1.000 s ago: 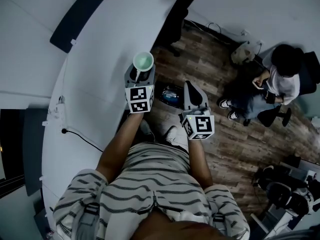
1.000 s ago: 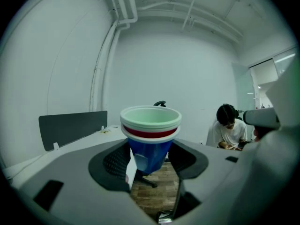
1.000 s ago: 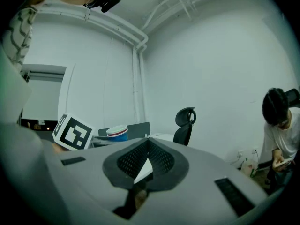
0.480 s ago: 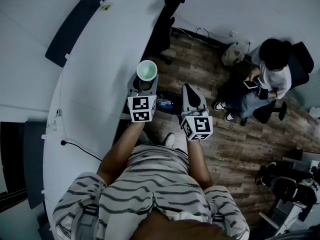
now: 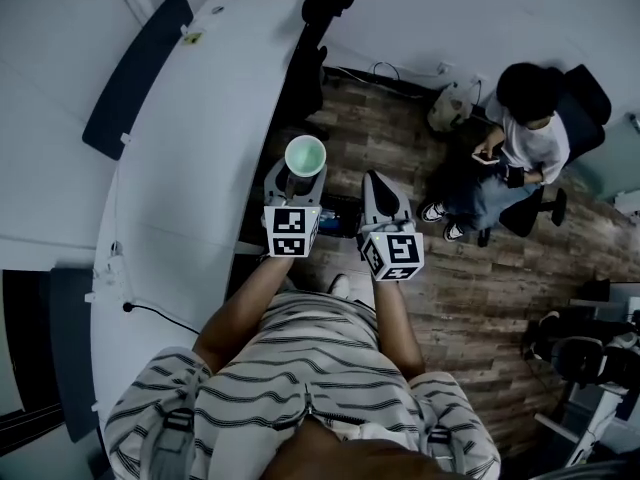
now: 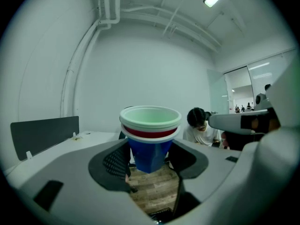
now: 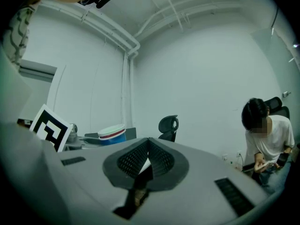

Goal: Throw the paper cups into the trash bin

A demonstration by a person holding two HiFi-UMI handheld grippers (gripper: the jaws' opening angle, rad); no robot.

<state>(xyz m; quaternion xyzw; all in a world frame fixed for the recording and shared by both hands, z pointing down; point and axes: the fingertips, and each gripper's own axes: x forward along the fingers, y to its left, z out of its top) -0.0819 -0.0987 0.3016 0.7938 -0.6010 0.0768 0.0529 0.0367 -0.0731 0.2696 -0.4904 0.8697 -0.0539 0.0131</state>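
A stack of paper cups [image 5: 305, 155], pale green inside, then red, then blue at the bottom [image 6: 150, 142], is clamped in my left gripper [image 5: 297, 179]. The pads [image 6: 117, 159] press the blue cup's sides, and the stack stays upright. It hangs just off the white table's right edge, over the wooden floor. My right gripper [image 5: 372, 182] hovers beside it to the right, shut and empty, its tips [image 7: 149, 147] meeting. The right gripper view shows the cups [image 7: 111, 134] at its left. A dark bin [image 5: 338, 213] sits on the floor between the two grippers, mostly hidden.
The curved white table [image 5: 180, 168] runs along the left, with a cable [image 5: 150, 313] and a dark panel [image 5: 130, 73] beyond. An office chair [image 5: 318, 8] stands at the table's far end. A person [image 5: 510, 138] sits at the right with a phone. Dark equipment [image 5: 590, 348] stands low right.
The left gripper has carried the cup stack rightward off the table's edge to above the floor. The right gripper has stayed close alongside, still shut.
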